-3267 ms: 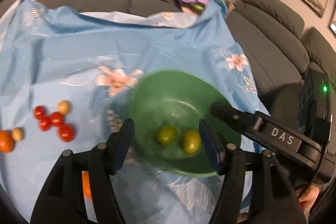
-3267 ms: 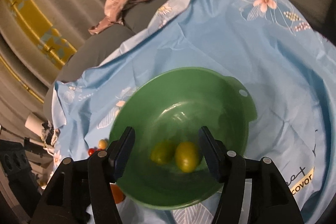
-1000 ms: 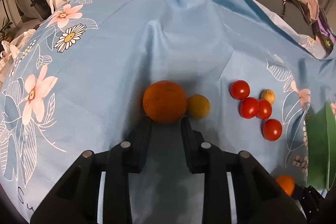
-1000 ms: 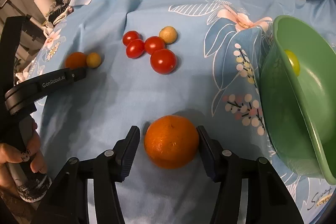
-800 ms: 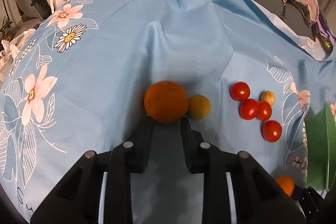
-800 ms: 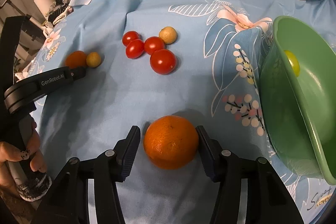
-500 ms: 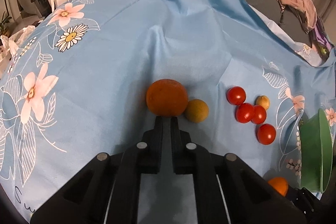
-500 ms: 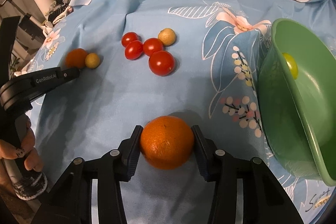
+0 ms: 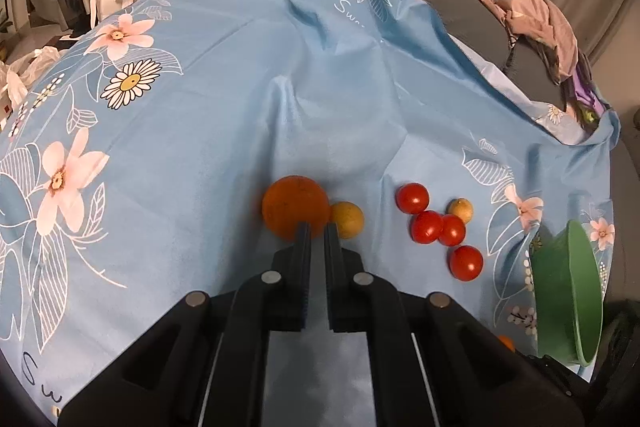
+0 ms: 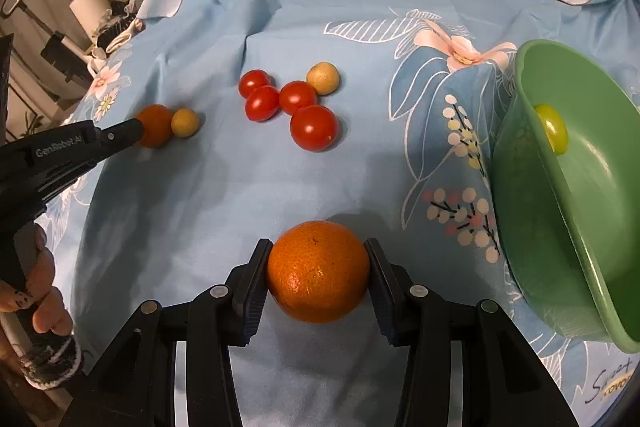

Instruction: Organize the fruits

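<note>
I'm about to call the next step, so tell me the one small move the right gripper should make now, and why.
Probably lift the orange and carry it toward the green bowl. The right gripper has just closed, its pads against both sides of the fruit, which appears to rest on the blue cloth. The bowl sits close on the right, one green fruit visible inside.

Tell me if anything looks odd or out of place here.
The green bowl is tipped on its side on the blue cloth, its opening facing the fruit, with one green fruit inside. The left gripper is shut empty beside the small orange, while the right gripper clamps the big orange.
</note>
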`<action>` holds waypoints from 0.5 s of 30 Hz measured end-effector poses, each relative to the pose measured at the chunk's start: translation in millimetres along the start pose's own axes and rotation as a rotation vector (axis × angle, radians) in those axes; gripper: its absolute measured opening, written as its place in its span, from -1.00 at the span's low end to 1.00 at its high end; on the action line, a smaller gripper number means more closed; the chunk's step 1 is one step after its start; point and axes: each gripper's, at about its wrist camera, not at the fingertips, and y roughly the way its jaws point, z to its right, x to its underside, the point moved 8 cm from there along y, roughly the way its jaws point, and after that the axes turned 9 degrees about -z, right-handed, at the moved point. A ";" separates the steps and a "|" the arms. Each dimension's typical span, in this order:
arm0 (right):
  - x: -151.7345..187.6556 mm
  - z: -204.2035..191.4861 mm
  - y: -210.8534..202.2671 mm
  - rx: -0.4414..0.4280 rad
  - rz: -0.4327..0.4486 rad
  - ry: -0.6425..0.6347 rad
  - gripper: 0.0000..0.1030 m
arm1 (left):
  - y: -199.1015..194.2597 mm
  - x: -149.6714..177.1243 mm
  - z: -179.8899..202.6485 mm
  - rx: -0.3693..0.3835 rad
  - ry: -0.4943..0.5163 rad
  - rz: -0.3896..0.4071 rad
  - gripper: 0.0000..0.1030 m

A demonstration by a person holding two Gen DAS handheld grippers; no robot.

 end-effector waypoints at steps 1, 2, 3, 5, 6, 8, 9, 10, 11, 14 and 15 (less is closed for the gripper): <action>0.2 -0.7 0.2 0.000 -0.001 0.000 -0.08 | -0.4 -0.2 -0.1 -0.002 -0.002 0.002 -0.91; 0.4 -0.8 0.4 -0.002 -0.003 0.001 -0.08 | -1.4 -0.9 -0.4 -0.002 -0.005 0.007 -0.91; 0.8 0.5 0.0 -0.006 -0.003 0.004 -0.08 | -3.0 -2.3 -0.1 -0.001 -0.008 0.013 -0.91; 0.9 0.4 -1.0 -0.014 -0.003 0.005 -0.08 | -9.5 -5.3 2.6 0.017 -0.003 0.036 -0.91; 0.6 0.6 -1.9 -0.018 0.000 0.006 -0.08 | -12.4 -6.6 3.3 0.024 0.002 0.046 -0.91; 0.6 0.8 -2.5 -0.024 0.003 0.009 -0.08 | -17.8 -9.0 7.5 0.047 0.016 0.063 -0.87; 0.6 0.9 -2.5 -0.025 0.003 0.011 -0.08 | -18.5 -9.9 9.2 0.063 0.021 0.065 -0.85; 0.6 1.0 -2.4 -0.025 0.003 0.013 -0.08 | -18.0 -10.8 10.8 0.082 0.023 0.063 -0.78; 0.8 1.1 -2.1 -0.024 0.002 0.015 -0.08 | -16.6 -11.4 11.6 0.098 0.018 0.060 -0.72; 1.7 0.3 -0.9 -0.027 -0.005 0.017 -0.08 | -10.3 -11.4 12.9 0.156 -0.006 0.029 -0.63; 1.9 -0.1 -0.8 -0.029 -0.007 0.017 -0.08 | -6.3 -10.6 13.3 0.162 -0.014 0.012 -0.63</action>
